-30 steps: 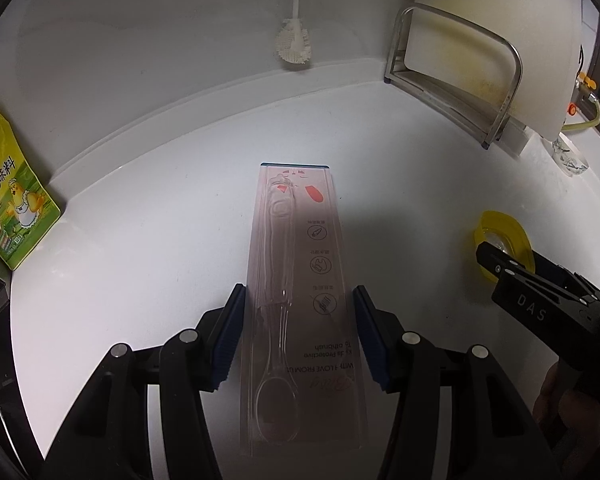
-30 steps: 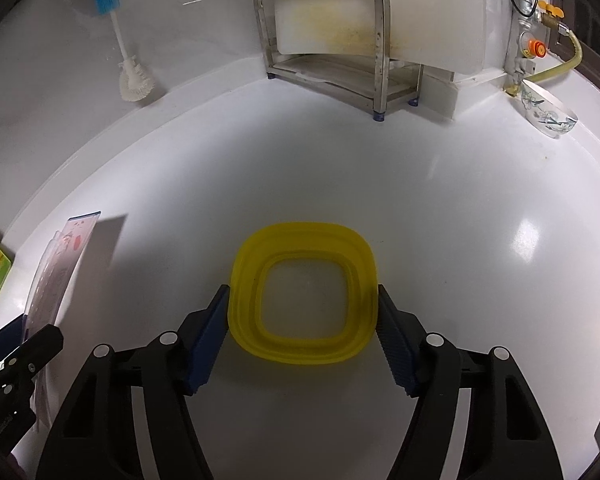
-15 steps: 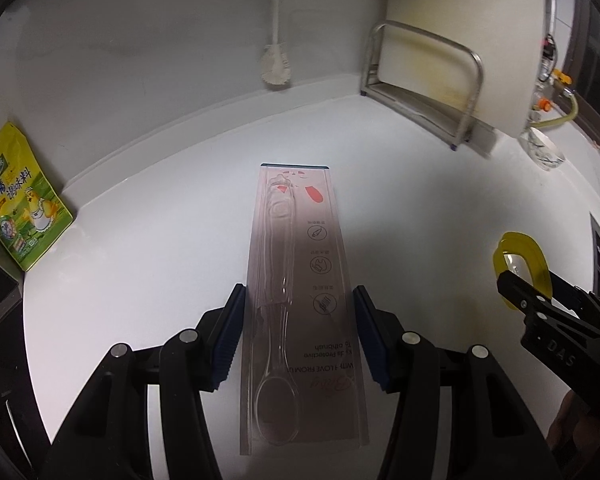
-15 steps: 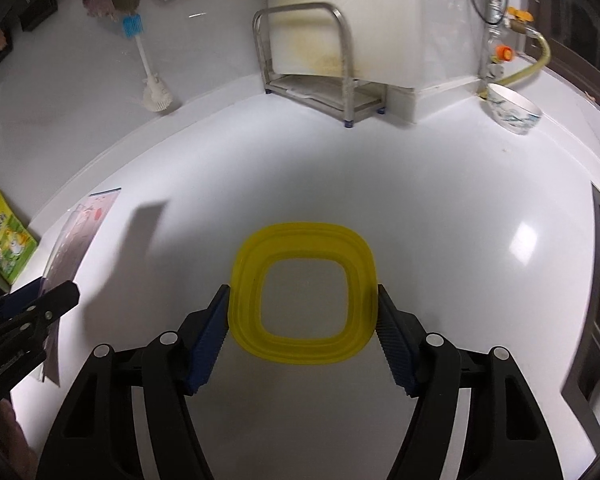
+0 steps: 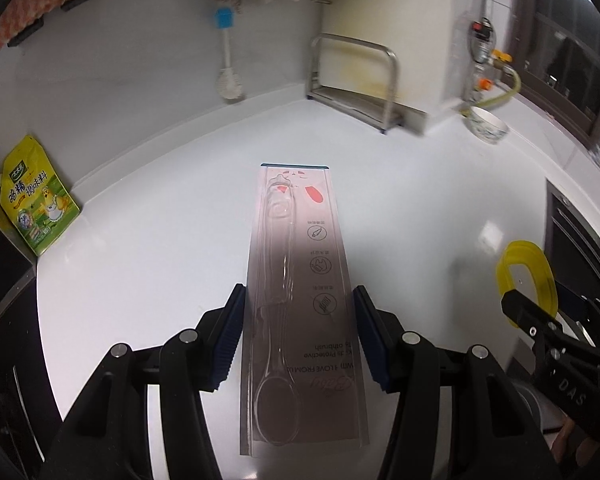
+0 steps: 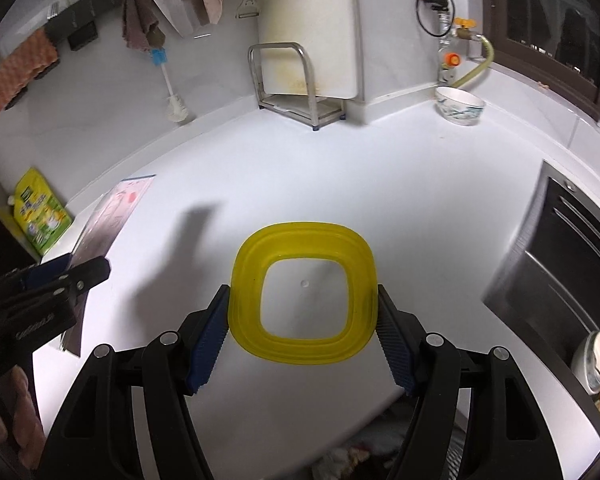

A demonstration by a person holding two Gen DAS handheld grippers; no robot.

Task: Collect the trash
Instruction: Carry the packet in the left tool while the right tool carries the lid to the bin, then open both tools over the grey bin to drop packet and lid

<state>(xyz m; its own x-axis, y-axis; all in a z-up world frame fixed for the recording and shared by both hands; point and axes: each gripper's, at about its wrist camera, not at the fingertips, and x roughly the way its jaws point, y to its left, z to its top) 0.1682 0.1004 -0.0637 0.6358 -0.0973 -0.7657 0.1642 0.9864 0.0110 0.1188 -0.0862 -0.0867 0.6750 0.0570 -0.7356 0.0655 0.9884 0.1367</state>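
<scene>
Left wrist view: the left gripper (image 5: 298, 336) pinches a clear toothbrush pack (image 5: 300, 280) across its width, one blue pad on each long edge. The pack's long axis runs straight up the frame, in line with the fingers (image 5: 230, 340), and its far end reaches the frame centre. It hangs above the white counter (image 5: 160, 220), touching nothing else. At the right edge the right gripper (image 5: 540, 316) shows with the lid (image 5: 526, 276).

Right wrist view: the right gripper (image 6: 302, 332) holds a yellow lid (image 6: 302, 292) by two opposite sides, the fingers (image 6: 206, 340) spread wide to span it. The lid, a rounded square with a clear middle, lies flat between the pads in the lower centre of the frame, clear of the counter (image 6: 380, 200). The left gripper (image 6: 60, 276) and the pack (image 6: 112, 216) appear at the left edge.

Surroundings: a green pouch (image 5: 36, 196) stands at the far left, a brush (image 5: 228, 60) hangs on the back wall, a steel rack (image 5: 356, 80) and a bowl (image 5: 486, 124) sit at the upper right.

Key relation: at the bottom edge of the right wrist view, just below the counter's near edge, crumpled material (image 6: 352, 456) shows; it may be a bin, though this cannot be confirmed. If so, it lies beneath and behind the fingers, nearer the right hand than the left. Both items are carried, so the coming move is judged a release over that spot, lid first; the long pack would need its axis tipped downward to drop cleanly.
</scene>
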